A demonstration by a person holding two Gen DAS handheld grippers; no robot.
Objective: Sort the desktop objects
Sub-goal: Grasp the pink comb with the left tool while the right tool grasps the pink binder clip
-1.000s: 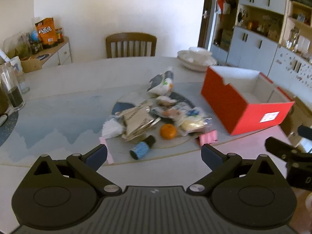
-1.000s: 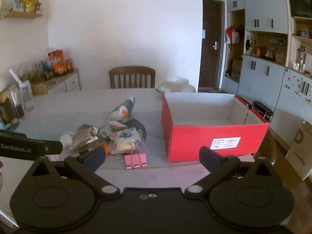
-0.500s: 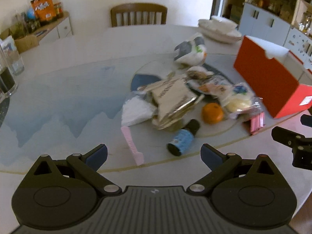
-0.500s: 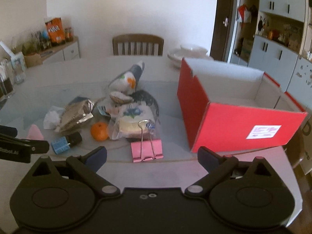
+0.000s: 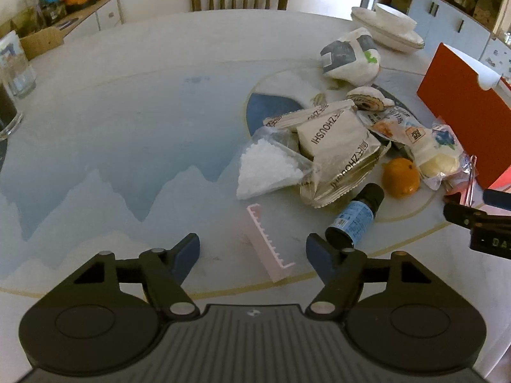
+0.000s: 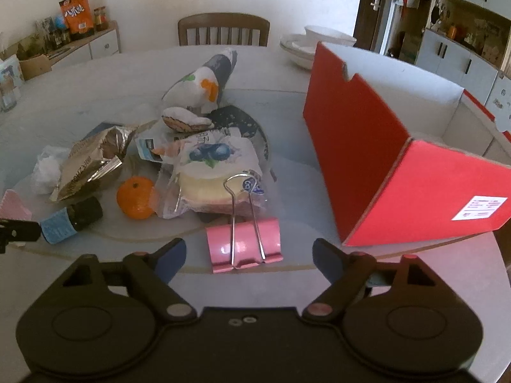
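A pile of small objects lies mid-table. My left gripper (image 5: pixel 252 249) is open and empty, low over a pink ruler (image 5: pixel 270 242) that lies between its fingers. A small blue-labelled bottle (image 5: pixel 354 217) lies by its right finger. My right gripper (image 6: pixel 249 253) is open and empty, with a pink binder clip (image 6: pixel 244 244) between its fingertips. Behind the clip lie a blueberry cake packet (image 6: pixel 217 178), an orange (image 6: pixel 135 196), a foil snack bag (image 6: pixel 89 162) and a penguin plush (image 6: pixel 201 83). A red open box (image 6: pixel 399 159) stands to the right.
White bowls (image 6: pixel 306 46) sit at the table's far side before a wooden chair (image 6: pixel 223 28). Glass cups (image 5: pixel 12 73) stand at the table's left edge. A bag of white granules (image 5: pixel 268 166) lies left of the pile. A sideboard (image 6: pixel 80 44) is far left.
Both grippers have moved forward and down toward the table. The ruler now sits between my left fingers and the binder clip between my right fingers. Both jaws stayed open.
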